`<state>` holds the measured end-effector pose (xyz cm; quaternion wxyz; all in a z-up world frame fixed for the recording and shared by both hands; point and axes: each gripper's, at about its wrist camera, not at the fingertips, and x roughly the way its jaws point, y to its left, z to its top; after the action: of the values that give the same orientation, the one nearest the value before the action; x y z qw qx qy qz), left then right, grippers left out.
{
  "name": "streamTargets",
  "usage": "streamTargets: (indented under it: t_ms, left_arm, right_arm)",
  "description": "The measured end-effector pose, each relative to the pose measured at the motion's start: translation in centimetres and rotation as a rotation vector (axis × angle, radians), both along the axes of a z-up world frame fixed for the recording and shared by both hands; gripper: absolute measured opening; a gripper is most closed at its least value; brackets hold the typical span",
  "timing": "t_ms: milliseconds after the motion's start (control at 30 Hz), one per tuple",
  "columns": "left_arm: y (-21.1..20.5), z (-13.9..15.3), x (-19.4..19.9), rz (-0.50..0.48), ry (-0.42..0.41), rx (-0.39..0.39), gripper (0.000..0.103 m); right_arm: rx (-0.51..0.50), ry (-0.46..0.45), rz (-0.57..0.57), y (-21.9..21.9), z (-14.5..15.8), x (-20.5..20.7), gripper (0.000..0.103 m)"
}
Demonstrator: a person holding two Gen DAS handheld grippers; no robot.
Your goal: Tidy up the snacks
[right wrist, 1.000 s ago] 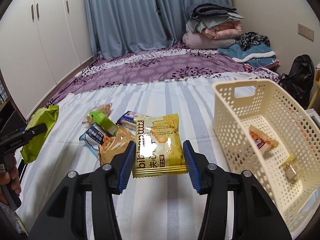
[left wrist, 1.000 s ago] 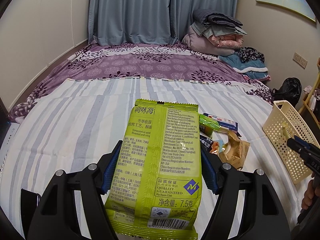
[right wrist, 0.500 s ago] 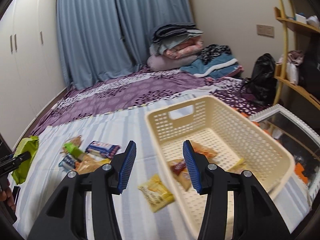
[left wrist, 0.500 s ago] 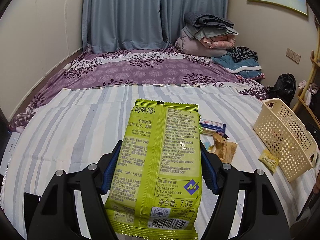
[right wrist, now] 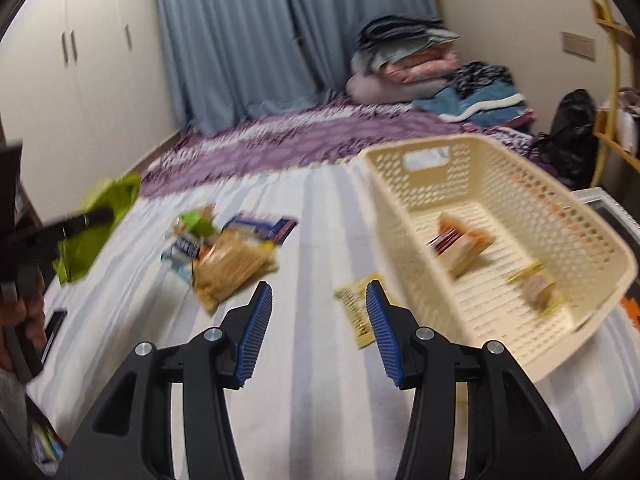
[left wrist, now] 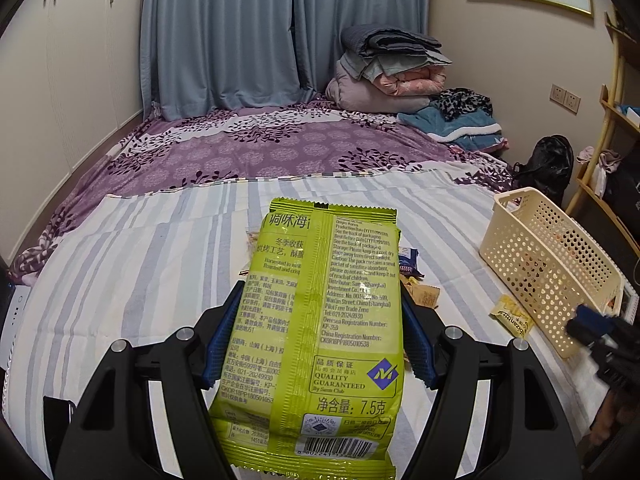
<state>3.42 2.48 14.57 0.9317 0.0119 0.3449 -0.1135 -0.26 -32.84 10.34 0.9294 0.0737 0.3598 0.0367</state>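
Observation:
My left gripper (left wrist: 320, 292) is shut on a tall green seaweed packet (left wrist: 320, 320), held upright above the striped bed; the same packet (right wrist: 100, 224) shows at the far left of the right wrist view. My right gripper (right wrist: 319, 288) is open with nothing between its blue pads. Just beyond its right finger, a small yellow biscuit packet (right wrist: 352, 308) lies on the sheet outside the cream basket (right wrist: 460, 168); it also shows in the left wrist view as a yellow packet (left wrist: 512, 316) against the basket (left wrist: 548, 264). Two snacks (right wrist: 460, 244) lie inside the basket.
A loose pile of several snack packets (right wrist: 228, 252) lies on the striped sheet left of the basket. Folded quilts (left wrist: 392, 68) are stacked at the far end of the bed. A black bag (left wrist: 548, 164) and a wooden shelf (left wrist: 612, 120) stand at the right.
The yellow biscuit packet left the right gripper and now lies on the bed beside the basket. The right gripper swung over to the basket and back a little. The left gripper lifted the green packet.

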Motion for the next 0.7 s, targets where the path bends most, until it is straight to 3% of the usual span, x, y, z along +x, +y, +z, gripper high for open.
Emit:
streamTargets:
  t_ms: [233,400,533,700]
  left_arm:
    - [1.0,-0.7,0.3,0.024,0.018,-0.014,0.072]
    - [1.6,-1.3,0.8,0.029,0.032,-0.021,0.072]
    - [1.5,-1.7,1.3,0.023,0.041,-0.027,0.072]
    - [1.2,-2.0,1.5,0.013,0.042,-0.028,0.072]
  right_arm:
    - [-0.043,0.059,-0.032,-0.4,-3.2,3.4,0.057]
    - [-0.061,0.073,-0.063,-2.3,-3.8,4.6,0.059]
    - [-0.093,0.107,-0.066,-3.7,-4.9,6.3,0.072]
    - [-0.117,0.132,-0.048,-4.0,-5.4,7.5,0.073]
